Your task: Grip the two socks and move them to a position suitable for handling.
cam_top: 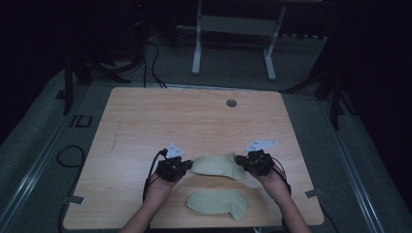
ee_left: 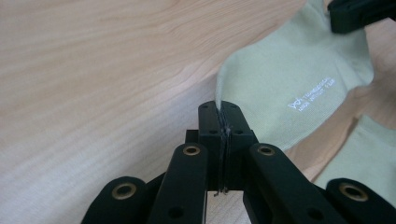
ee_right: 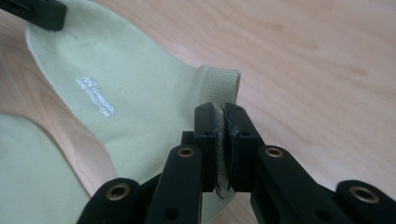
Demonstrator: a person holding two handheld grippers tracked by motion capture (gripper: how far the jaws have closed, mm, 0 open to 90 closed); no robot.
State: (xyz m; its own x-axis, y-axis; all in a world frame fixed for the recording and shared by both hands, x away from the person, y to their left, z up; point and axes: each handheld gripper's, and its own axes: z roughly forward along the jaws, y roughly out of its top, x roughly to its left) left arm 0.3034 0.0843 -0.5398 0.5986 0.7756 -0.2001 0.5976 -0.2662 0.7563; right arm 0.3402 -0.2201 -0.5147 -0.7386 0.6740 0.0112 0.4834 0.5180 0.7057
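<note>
Two pale green socks are on the wooden table [cam_top: 160, 121]. The upper sock [cam_top: 217, 165] stretches between my two grippers near the front of the table. My left gripper [cam_top: 187, 165] is shut on its toe end, and the jaws pinch the fabric edge [ee_left: 224, 116]. My right gripper [cam_top: 241, 162] is shut on its ribbed cuff [ee_right: 223, 121]. White lettering shows on this sock [ee_left: 289, 88] [ee_right: 130, 102]. The second sock [cam_top: 218, 202] lies flat closer to the front edge, below the held one, and shows beside it [ee_left: 369, 158] [ee_right: 28, 172].
A small round grey grommet [cam_top: 231, 103] sits near the table's far edge. Black cables [cam_top: 70, 155] lie on the floor at the left. A white desk frame [cam_top: 233, 43] stands beyond the table. Bare wood spreads across the far half of the table.
</note>
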